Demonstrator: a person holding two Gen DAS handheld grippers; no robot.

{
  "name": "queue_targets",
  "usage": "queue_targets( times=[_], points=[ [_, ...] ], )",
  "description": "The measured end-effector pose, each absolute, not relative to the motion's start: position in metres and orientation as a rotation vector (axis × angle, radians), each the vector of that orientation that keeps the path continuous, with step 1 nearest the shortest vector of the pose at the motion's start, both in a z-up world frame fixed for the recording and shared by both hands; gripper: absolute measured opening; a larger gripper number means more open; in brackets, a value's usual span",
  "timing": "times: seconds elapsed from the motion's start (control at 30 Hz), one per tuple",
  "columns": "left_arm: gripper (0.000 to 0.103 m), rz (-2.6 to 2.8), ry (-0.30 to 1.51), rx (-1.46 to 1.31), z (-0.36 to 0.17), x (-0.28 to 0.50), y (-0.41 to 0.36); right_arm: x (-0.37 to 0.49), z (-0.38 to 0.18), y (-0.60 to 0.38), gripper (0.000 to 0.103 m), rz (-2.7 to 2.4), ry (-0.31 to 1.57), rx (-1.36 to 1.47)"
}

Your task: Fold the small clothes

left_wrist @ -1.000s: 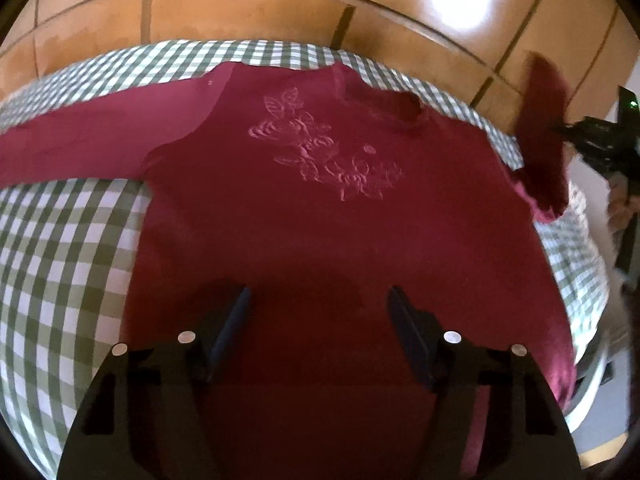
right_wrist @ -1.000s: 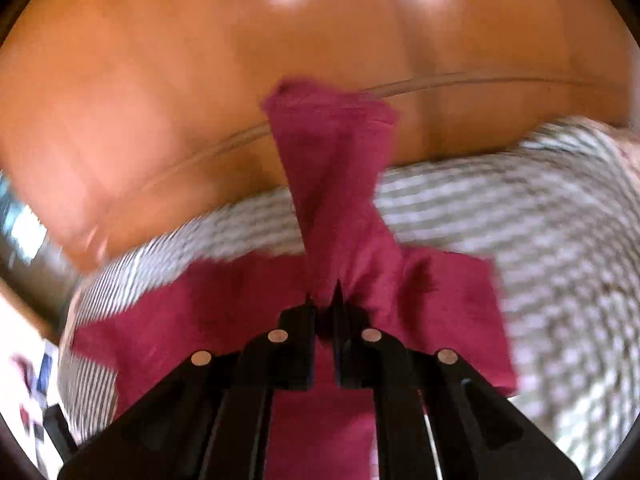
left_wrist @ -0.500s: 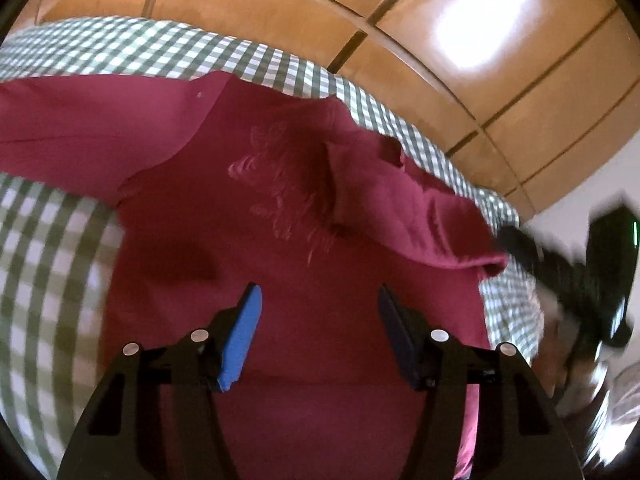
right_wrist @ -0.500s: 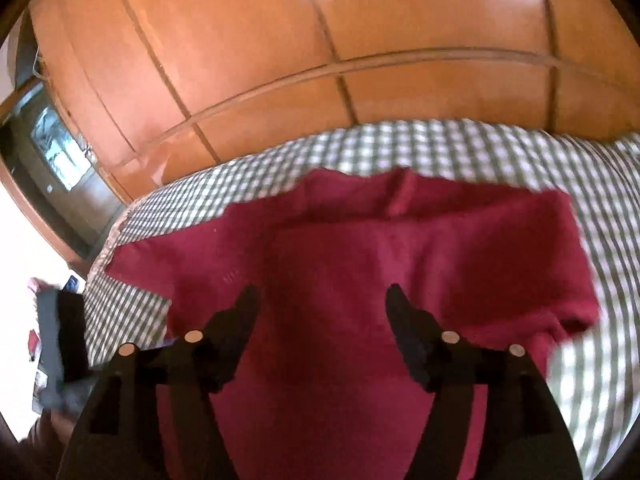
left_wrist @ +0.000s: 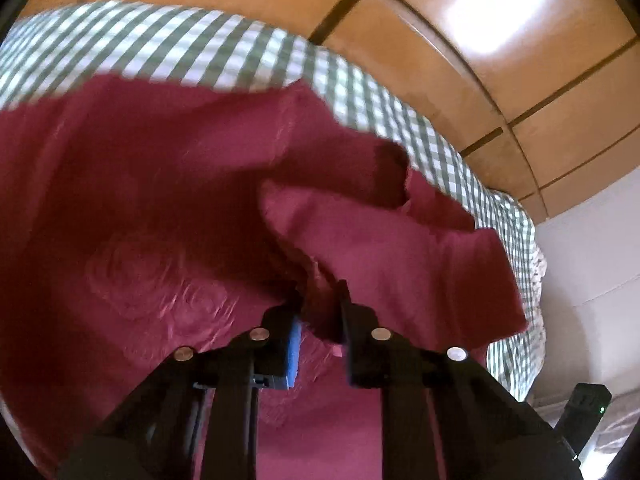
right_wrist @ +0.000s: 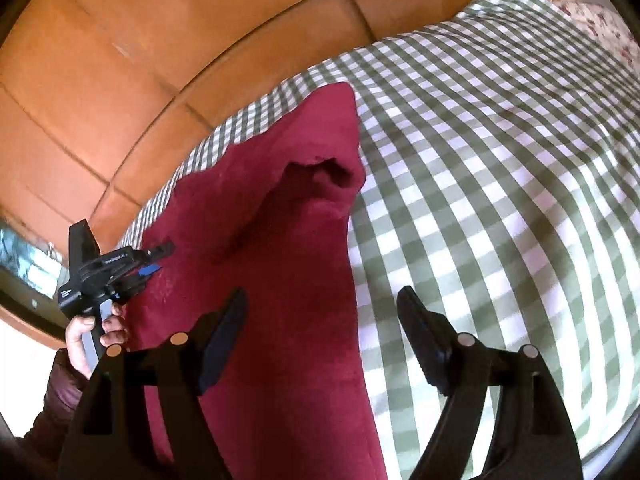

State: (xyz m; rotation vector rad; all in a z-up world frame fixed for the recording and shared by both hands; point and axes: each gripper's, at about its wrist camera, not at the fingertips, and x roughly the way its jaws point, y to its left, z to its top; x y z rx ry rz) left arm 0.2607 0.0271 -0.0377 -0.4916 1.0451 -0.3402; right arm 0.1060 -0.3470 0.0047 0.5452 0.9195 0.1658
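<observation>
One dark red top [left_wrist: 168, 216] lies spread on one green-and-white checked cloth [left_wrist: 192, 52], with wooden panelling [left_wrist: 440, 8] beyond. Two grippers are at work. The left gripper [left_wrist: 320, 312] has its two fingers nearly together and closing, with a bunched fold of the red fabric pinched between them; one blue pad [left_wrist: 295, 350] shows on the inner face of its left finger. Ahead of those fingers and to their right, one sleeve [left_wrist: 400, 248] lies folded across the body of the top, and one embossed flower pattern [left_wrist: 160, 292] lies to their left. The right gripper [right_wrist: 320, 340] has its two fingers wide apart and opening, with nothing between them; the top's edge runs under the gap, red below the left finger, checked cloth below the right. One hand [right_wrist: 94, 332] holds the left gripper's handle at the left.
</observation>
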Motion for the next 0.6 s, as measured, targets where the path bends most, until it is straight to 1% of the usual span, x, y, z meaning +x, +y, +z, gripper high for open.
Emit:
queue_targets(
  times=[0.13, 0.23, 0.3, 0.43, 0.6],
  points=[
    [0.014, -0.361, 0.863, -0.516, 0.019, 0.252, 0.05, 0.12, 0.013, -0.339, 0.077, 0.187, 0.885, 0.567],
    [0.014, -0.35, 0.78, -0.495, 0.045, 0.239, 0.074, 0.125, 0.025, -0.33, 0.077, 0.215, 0.834, 0.559],
    [0.014, -0.331, 0.783, -0.468, 0.044, 0.234, 0.086, 0.13, 0.033, -0.325, 0.077, 0.235, 0.804, 0.559],
    [0.014, -0.296, 0.846, -0.457, 0.018, 0.233, 0.095, 0.154, 0.044, -0.304, 0.075, 0.265, 0.779, 0.525],
    [0.014, -0.219, 0.886, -0.433, -0.013, 0.231, 0.106, 0.199, 0.032, -0.27, 0.073, 0.22, 0.833, 0.386]
  ],
)
